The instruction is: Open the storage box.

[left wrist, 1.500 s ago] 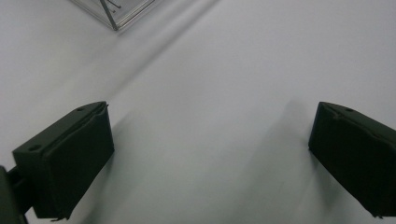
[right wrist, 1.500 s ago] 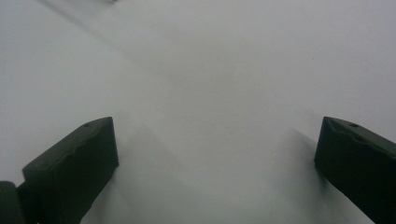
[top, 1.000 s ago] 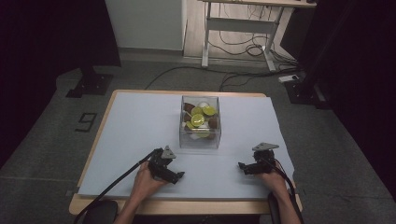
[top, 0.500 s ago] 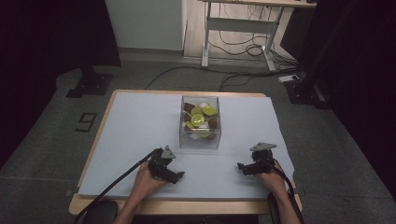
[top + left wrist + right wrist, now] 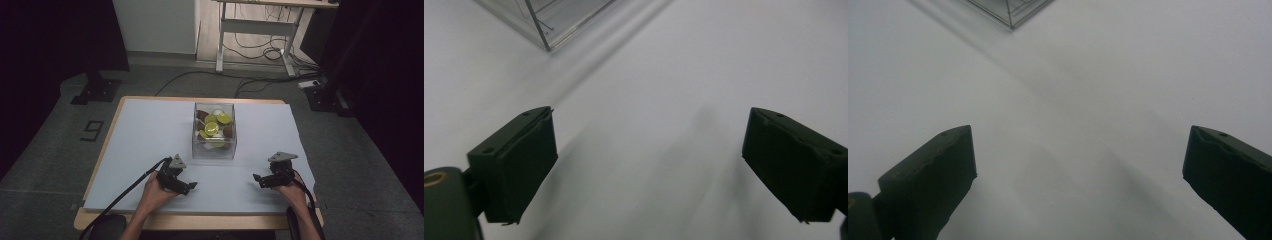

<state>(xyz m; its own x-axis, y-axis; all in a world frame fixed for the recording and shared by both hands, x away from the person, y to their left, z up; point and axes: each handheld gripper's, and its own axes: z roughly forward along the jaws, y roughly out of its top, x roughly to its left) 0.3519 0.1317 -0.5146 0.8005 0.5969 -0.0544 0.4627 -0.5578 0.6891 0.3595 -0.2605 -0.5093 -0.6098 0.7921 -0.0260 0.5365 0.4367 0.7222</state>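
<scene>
While both of the person's hands rest low on the near part of the table, the left gripper [image 5: 191,186] sits at the left of the high view, held in the left hand [image 5: 156,190], with its cable [image 5: 125,192] trailing off toward the near left corner. Its jaws are spread wide with nothing between them, and they have just been closing a little; in the left gripper view they frame only bare white cover, with a corner of the clear box [image 5: 541,20] at the upper left, near but apart. Toward the middle of the table stands that clear box [image 5: 214,131], a see-through, open-topped container set on the pale table cover [image 5: 140,135], slightly farther from the person than both grippers and between them. Inside it lie several round pieces [image 5: 212,128], some yellow-green, some dark brown and some white; what they are is too small to tell. To the right, the right gripper [image 5: 256,178] is held in the right hand [image 5: 291,187], pointing inward toward the left one. Its jaws also stand spread with nothing between them, and the right gripper view shows a corner of the box [image 5: 1010,12] at the top edge, well clear of the jaw tips.
</scene>
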